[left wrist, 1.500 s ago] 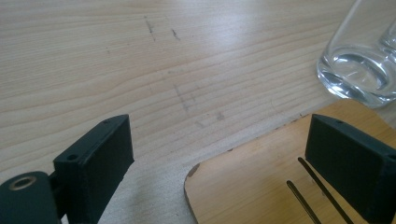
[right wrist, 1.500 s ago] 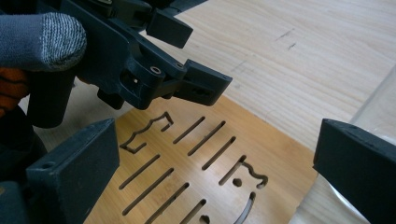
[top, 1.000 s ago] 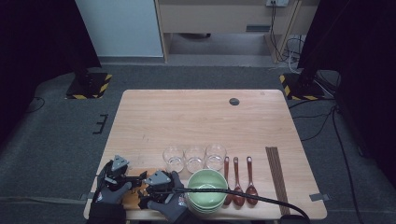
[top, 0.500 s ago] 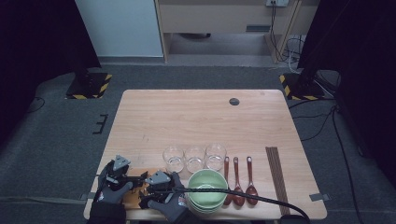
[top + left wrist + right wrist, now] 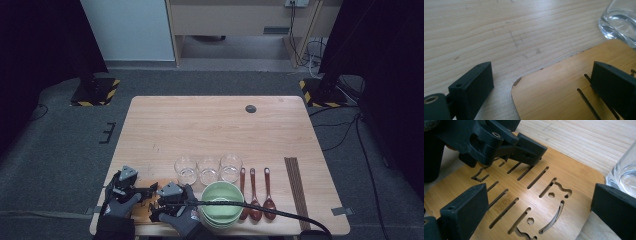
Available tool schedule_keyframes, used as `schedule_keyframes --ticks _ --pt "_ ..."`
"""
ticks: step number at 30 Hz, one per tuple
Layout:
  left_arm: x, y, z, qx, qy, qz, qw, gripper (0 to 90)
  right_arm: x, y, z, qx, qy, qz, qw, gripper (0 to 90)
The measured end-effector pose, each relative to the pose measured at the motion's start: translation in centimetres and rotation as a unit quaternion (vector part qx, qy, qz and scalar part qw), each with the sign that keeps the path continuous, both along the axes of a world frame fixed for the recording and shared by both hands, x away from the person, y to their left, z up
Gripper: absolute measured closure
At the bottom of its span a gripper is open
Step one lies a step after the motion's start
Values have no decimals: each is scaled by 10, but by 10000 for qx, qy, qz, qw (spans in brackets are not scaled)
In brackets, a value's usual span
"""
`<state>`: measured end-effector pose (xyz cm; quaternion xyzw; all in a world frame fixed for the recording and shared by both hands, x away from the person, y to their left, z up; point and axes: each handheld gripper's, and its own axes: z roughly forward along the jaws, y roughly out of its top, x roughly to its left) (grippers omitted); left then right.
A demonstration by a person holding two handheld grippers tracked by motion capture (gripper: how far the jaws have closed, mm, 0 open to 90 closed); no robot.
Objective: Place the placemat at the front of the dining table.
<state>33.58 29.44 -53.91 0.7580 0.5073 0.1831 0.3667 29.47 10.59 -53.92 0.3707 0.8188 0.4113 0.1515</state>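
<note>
Both grippers hover over the slotted bamboo trivet (image 5: 529, 195), jaws apart: left gripper (image 5: 541, 82) straddling its rounded corner, right gripper (image 5: 536, 215) above its cutouts. I'd pinch opposite edges, keeping clear of the glass tumbler (image 5: 624, 177) just beyond my right jaw

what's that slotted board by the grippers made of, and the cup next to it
The slotted board looks like bamboo or light wood: fine straight grain, honey-coloured matt face, darker cut edges around the slots. The cup looks like clear glass: see-through, glossy, with bright reflections on a thick wall, though clear plastic cannot be ruled out.
</note>
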Motion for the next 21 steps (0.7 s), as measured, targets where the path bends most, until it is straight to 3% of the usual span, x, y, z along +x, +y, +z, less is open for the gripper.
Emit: schedule_keyframes --ticks 5,21 --pt "1 0 0 0 -15 47 10000 49 1 0 -1 -15 -44 -65 10000 13" --pt "6 -1 0 32 -29 19 10000 51 8 2 -3 -21 150 -311 9994 5"
